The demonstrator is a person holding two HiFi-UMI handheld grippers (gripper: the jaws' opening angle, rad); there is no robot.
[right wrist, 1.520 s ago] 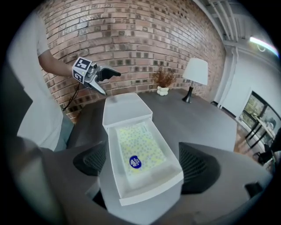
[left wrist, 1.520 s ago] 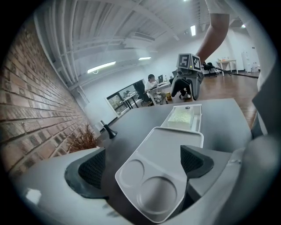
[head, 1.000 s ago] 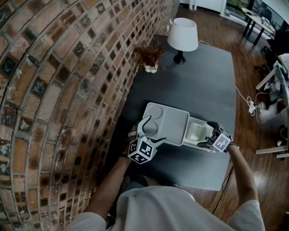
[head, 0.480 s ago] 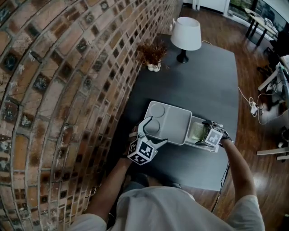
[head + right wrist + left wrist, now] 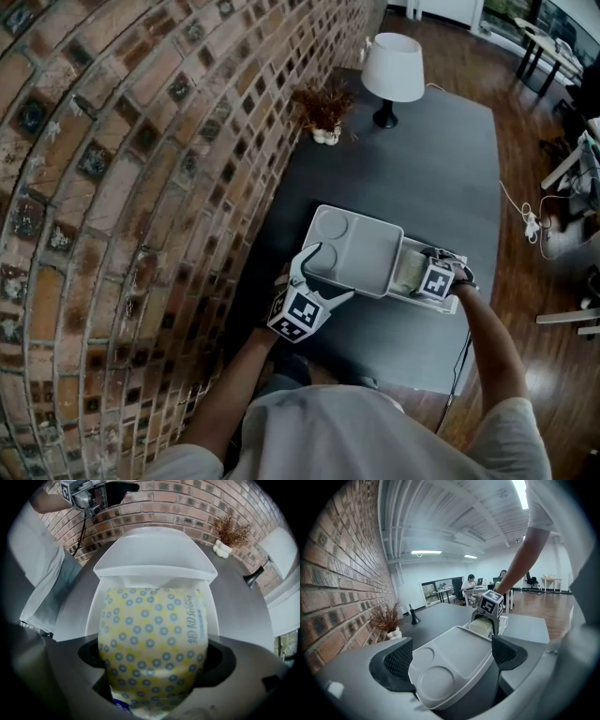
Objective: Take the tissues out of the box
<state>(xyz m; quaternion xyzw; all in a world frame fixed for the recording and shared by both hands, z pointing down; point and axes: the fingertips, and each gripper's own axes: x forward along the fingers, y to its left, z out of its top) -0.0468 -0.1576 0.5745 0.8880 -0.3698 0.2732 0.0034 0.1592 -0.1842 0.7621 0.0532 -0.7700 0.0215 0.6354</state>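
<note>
The right gripper [image 5: 428, 277] reaches into the open white box [image 5: 92, 609] on the dark table [image 5: 441, 169], its jaws closed in on the sides of the yellow, blue-dotted tissue pack [image 5: 152, 620], which sits in the box and seems squeezed between them. The left gripper [image 5: 451, 657] has its jaws wide apart on either side of the box's opened lid [image 5: 461, 651], with no clear contact.

An open-plan office, loft-style. A brick wall [image 5: 141, 187] runs along the left edge of the long dark table [image 5: 441, 169]. A white lamp [image 5: 392, 67] stands at the far edge and a potted dried plant [image 5: 323, 108] by the far left corner. Wooden floor [image 5: 525, 141] spreads beyond the right edge. Across the room, people [image 5: 470, 581] sit at desks [image 5: 445, 592] under strip lights [image 5: 426, 552] on an exposed ceiling [image 5: 454, 508].
</note>
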